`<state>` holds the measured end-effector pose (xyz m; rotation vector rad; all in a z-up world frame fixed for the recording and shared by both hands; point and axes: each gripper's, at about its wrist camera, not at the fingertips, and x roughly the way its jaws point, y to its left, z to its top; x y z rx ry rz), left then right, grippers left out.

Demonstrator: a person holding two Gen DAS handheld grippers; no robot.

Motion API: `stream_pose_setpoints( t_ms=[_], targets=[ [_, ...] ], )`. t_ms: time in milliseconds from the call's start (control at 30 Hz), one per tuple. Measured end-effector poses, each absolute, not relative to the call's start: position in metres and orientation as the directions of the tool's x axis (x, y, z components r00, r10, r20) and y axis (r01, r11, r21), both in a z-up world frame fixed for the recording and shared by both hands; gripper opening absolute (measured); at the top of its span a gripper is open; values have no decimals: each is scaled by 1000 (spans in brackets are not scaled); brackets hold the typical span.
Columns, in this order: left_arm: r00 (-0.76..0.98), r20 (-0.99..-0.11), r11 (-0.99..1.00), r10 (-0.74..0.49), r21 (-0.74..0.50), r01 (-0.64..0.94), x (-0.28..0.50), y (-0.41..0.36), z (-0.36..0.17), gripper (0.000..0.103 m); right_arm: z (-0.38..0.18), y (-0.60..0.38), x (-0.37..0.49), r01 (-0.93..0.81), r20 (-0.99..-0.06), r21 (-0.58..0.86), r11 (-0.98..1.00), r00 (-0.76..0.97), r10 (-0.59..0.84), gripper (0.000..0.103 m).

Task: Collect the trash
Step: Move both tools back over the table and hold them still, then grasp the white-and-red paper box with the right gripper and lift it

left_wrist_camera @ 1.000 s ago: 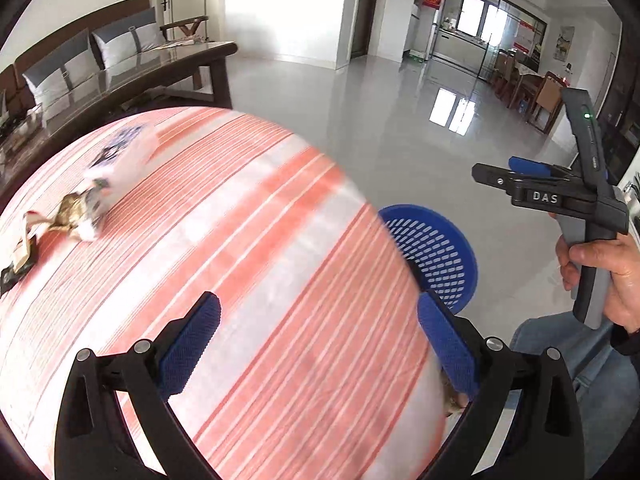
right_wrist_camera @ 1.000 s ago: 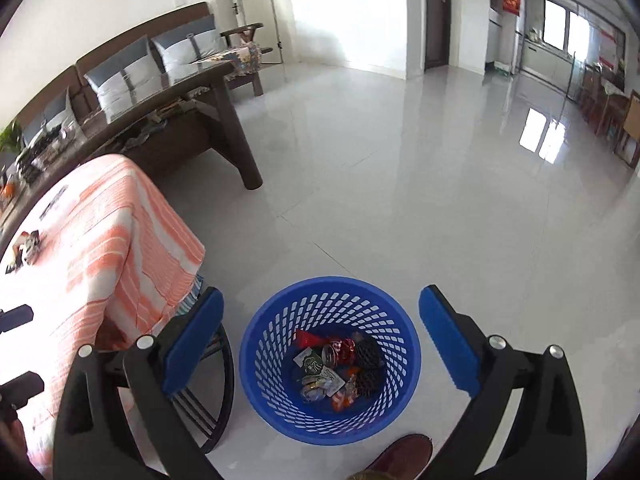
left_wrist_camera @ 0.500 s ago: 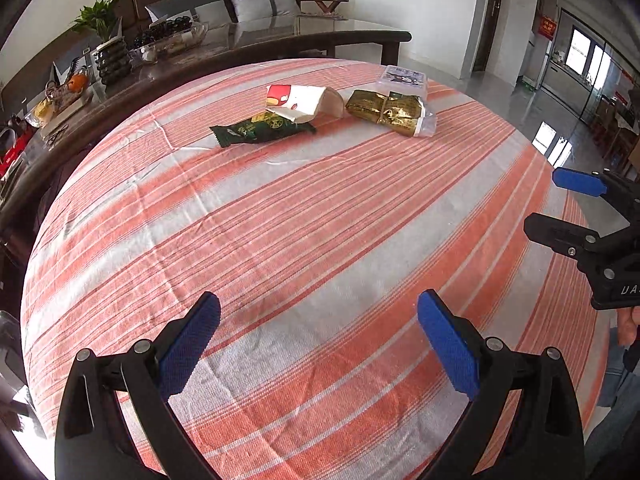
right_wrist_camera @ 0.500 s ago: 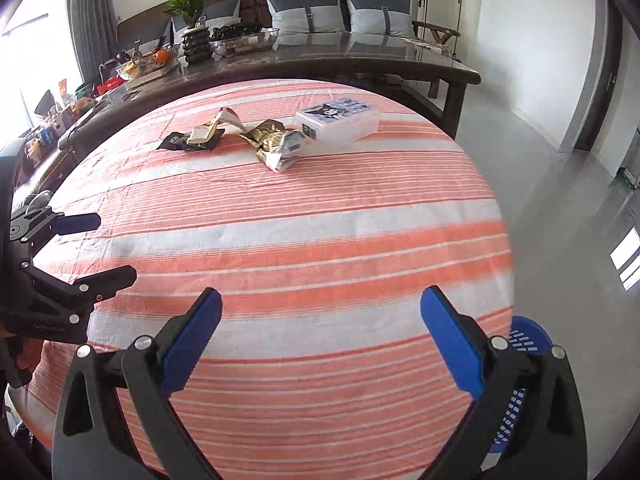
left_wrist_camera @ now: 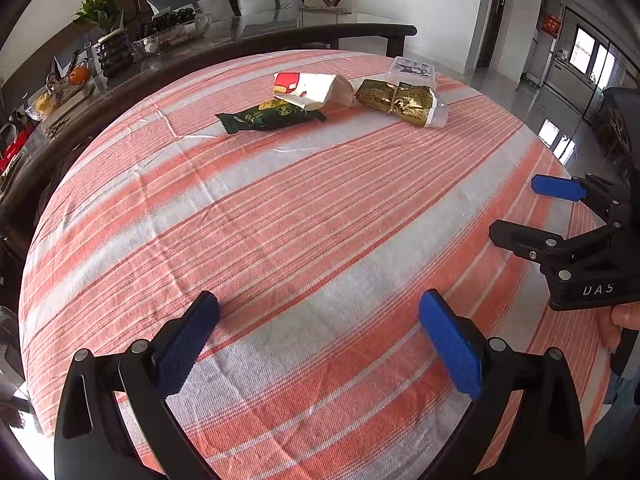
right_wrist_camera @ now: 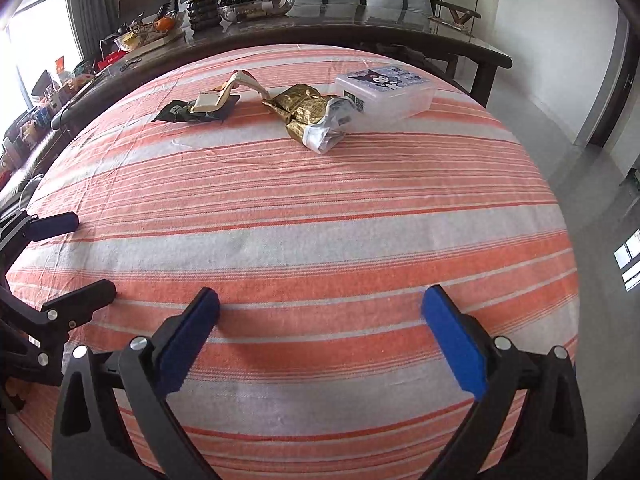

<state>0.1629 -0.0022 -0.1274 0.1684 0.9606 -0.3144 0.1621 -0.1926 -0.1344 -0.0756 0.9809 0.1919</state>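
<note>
Three pieces of trash lie at the far side of the striped table: a dark green wrapper [left_wrist_camera: 272,117] [right_wrist_camera: 188,112], a white and red carton [left_wrist_camera: 312,90] [right_wrist_camera: 224,94] resting on it, and a crumpled gold wrapper [left_wrist_camera: 400,100] [right_wrist_camera: 308,114]. My left gripper [left_wrist_camera: 320,332] is open and empty above the near part of the table. My right gripper [right_wrist_camera: 320,328] is open and empty too, over the near edge. It also shows in the left wrist view [left_wrist_camera: 524,212], and the left one in the right wrist view [right_wrist_camera: 84,256].
A clear plastic box with a cartoon lid [right_wrist_camera: 384,86] [left_wrist_camera: 412,69] stands beside the gold wrapper. The orange-striped tablecloth [left_wrist_camera: 280,220] covers the table. Behind it stands a dark long table [right_wrist_camera: 360,24] with bowls, a plant and clutter. Tiled floor [right_wrist_camera: 592,184] lies to the right.
Both grippers swung from the blue basket on the floor back over the table, and now look at the trash from a bit closer. Both stayed open and empty.
</note>
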Motion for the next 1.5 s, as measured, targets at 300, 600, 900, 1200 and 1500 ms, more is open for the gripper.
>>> stream_pose_setpoints(
  t_ms=[300, 600, 900, 1200, 1500],
  targets=[
    [532, -825, 942, -189, 2, 336, 163, -2, -127, 99, -135, -193, 162, -195, -831, 23, 980, 541, 127, 99],
    [532, -825, 942, -189, 1, 336, 163, -2, -127, 99, -91, -191, 211, -279, -790, 113, 954, 556, 256, 98],
    [532, -825, 942, -190, 0, 336, 163, -2, -127, 99, -85, -104, 337, -484, -867, 116, 867, 377, 326, 61],
    [532, -825, 942, -190, 0, 336, 163, -2, -128, 99, -91, -90, 360, -470, -899, 211, 857, 251, 359, 29],
    [532, -825, 942, -190, -1, 336, 163, -3, -128, 99, -49, -136, 268, -433, -849, 230, 871, 349, 397, 29]
  ],
)
